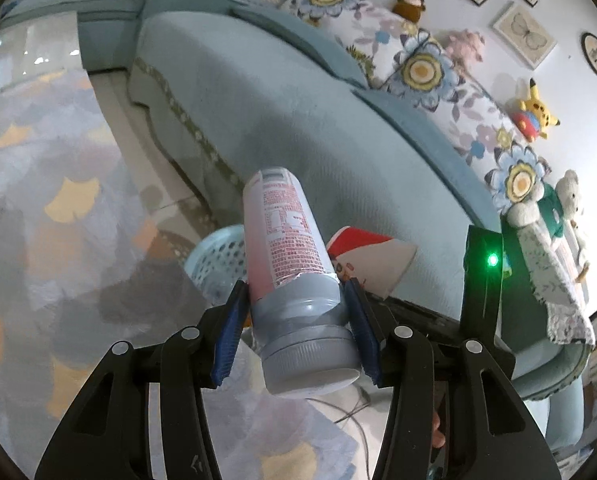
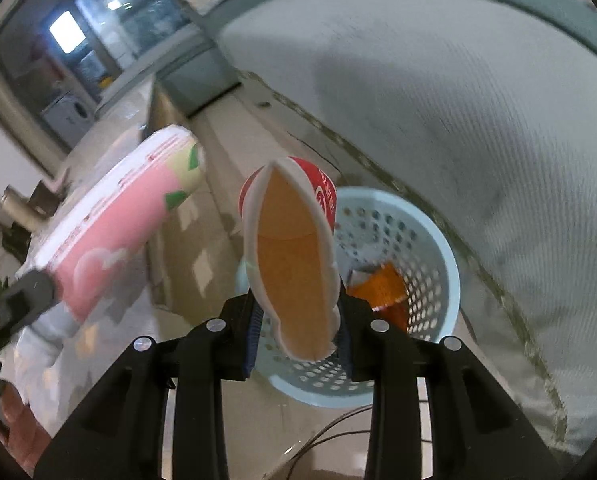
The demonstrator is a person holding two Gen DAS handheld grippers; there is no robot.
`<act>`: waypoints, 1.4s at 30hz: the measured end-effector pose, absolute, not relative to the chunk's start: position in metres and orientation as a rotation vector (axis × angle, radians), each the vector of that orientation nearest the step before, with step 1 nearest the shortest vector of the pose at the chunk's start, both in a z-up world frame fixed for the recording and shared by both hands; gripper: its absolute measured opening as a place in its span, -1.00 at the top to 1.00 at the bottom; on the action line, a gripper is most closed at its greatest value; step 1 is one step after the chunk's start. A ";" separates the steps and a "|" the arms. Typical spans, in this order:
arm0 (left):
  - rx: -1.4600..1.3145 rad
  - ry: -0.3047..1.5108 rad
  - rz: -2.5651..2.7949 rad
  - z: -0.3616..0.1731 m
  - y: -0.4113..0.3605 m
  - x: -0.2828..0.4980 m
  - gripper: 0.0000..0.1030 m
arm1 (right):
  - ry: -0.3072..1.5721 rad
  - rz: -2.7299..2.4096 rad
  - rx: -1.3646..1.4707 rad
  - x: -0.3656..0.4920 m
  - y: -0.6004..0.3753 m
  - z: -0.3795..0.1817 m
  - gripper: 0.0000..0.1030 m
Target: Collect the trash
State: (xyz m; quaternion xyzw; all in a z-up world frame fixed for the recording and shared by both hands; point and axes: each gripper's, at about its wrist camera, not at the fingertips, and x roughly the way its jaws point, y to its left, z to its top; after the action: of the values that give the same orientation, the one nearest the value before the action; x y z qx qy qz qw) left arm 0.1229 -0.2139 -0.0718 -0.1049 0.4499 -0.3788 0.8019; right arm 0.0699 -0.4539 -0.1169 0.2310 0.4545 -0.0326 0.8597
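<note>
**Two pieces of trash carried to the basket**

A living room with a pale blue sofa point(image 1: 298, 120), flower-print cushions and soft toys along its back, framed prints on the wall, and a patterned rug point(image 1: 38, 200) on a glossy floor.

The left tool point(image 1: 296, 320) has its blue pads closed against the grey neck of a pink bottle point(image 1: 286, 232), just above the grey cap, which points back toward the camera; the bottle's base sticks out ahead. Its label carries dense red print that is too small and blurred to read. Ahead of this tool and low to its left, the light blue perforated basket point(image 1: 218, 260) shows partly behind the bottle.

The right tool point(image 2: 298, 328) is closed on a squashed paper cup point(image 2: 294, 256), red outside and tan inside, its mouth pinched to a narrow oval. White writing on the red side cannot be made out. The basket point(image 2: 430, 240) stands on the floor directly ahead of and below this tool, with orange wrapping point(image 2: 382, 288) already in it. To this tool's left the bottle hangs tilted in the other tool.

The step in hand looks like carrying both items to the drop. Next, each tool probably needs to be brought over the basket's mouth before its jaws part; the cup is nearly there, the bottle seems further off.
</note>
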 end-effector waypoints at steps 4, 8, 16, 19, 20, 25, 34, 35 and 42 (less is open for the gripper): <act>-0.242 0.990 -0.800 -0.085 -0.212 0.127 0.02 | 0.991 -0.091 0.545 0.075 -0.460 -0.138 0.43; -0.230 0.994 -0.783 -0.087 -0.207 0.130 0.01 | 1.010 -0.094 0.556 0.074 -0.462 -0.150 0.26; -0.235 0.957 -0.769 -0.073 -0.197 0.126 0.00 | 0.978 -0.091 0.523 0.068 -0.456 -0.141 0.16; -0.229 0.923 -0.755 -0.062 -0.192 0.121 -0.03 | 0.954 -0.063 0.484 0.061 -0.443 -0.126 0.16; -0.221 0.912 -0.748 -0.058 -0.190 0.119 -0.04 | 0.940 -0.053 0.466 0.059 -0.437 -0.119 0.16; -0.154 0.791 -0.618 -0.032 -0.166 0.092 -0.41 | 0.830 -0.017 0.333 0.042 -0.399 -0.073 0.08; -0.054 0.589 -0.306 0.000 -0.116 0.047 -0.65 | 0.571 -0.095 0.267 -0.004 -0.340 -0.010 -0.30; -0.058 0.572 -0.277 0.001 -0.109 0.041 -0.67 | 0.551 -0.101 0.277 -0.007 -0.335 -0.007 -0.30; -0.044 0.444 -0.162 0.008 -0.097 0.016 -0.75 | 0.384 -0.199 0.129 -0.032 -0.300 0.019 -0.30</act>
State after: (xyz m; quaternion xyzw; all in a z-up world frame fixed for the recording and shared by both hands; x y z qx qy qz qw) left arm 0.0161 -0.0970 0.0079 -0.0218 0.2199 -0.0801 0.9720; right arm -0.0323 -0.3001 0.0187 0.0639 0.1903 -0.0987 0.9747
